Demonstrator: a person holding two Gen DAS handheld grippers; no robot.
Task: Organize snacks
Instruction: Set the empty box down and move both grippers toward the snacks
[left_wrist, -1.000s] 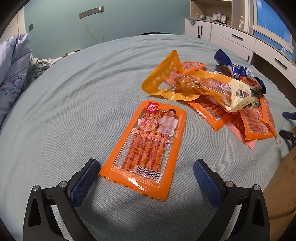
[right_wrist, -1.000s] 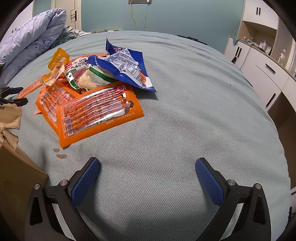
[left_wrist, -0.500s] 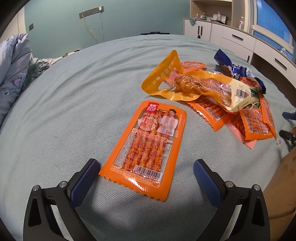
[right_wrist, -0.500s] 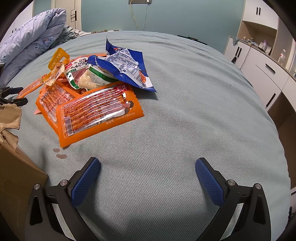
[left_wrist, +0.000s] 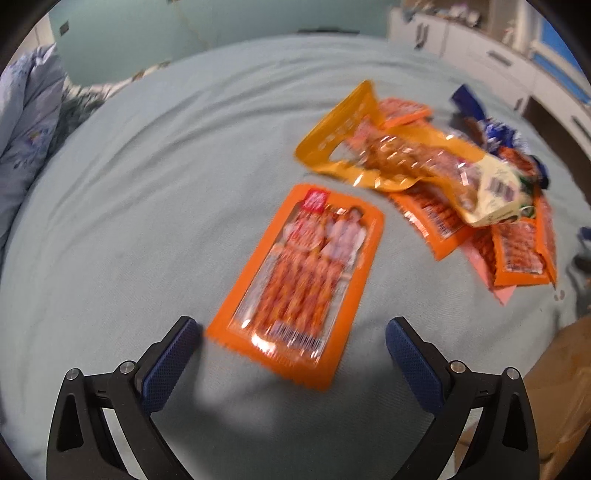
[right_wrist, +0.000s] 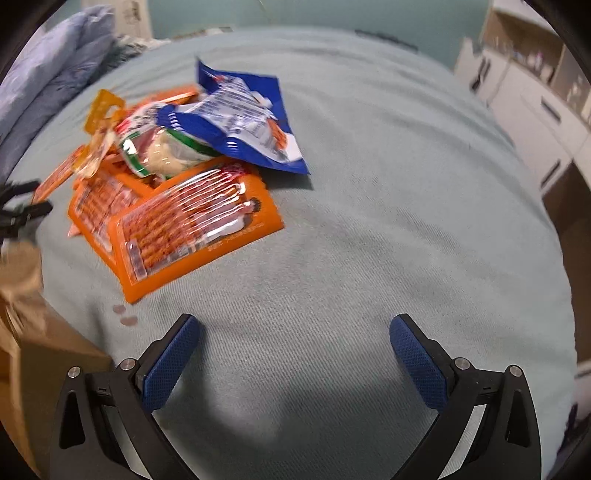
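An orange snack pack (left_wrist: 299, 277) lies alone on the blue-green bedspread, just ahead of my open, empty left gripper (left_wrist: 293, 341). Behind it to the right is a pile of snacks: a yellow chicken-leg pouch (left_wrist: 399, 158), several orange packs (left_wrist: 517, 251) and a blue bag (left_wrist: 469, 103). In the right wrist view the same pile sits ahead left: a large orange pack (right_wrist: 195, 225), a blue bag (right_wrist: 243, 122) and a green-white pouch (right_wrist: 162, 151). My right gripper (right_wrist: 295, 345) is open and empty over bare bedspread, apart from the pile.
A brown cardboard box (right_wrist: 33, 339) stands at the left edge of the right wrist view and shows at the lower right of the left wrist view (left_wrist: 554, 387). A rumpled duvet (left_wrist: 22, 129) lies at the far left. White cabinets (right_wrist: 535, 110) line the right.
Both views are now blurred by motion. The left gripper has shifted slightly toward the lone orange pack. The right view has tilted and moved a little closer to the pile.
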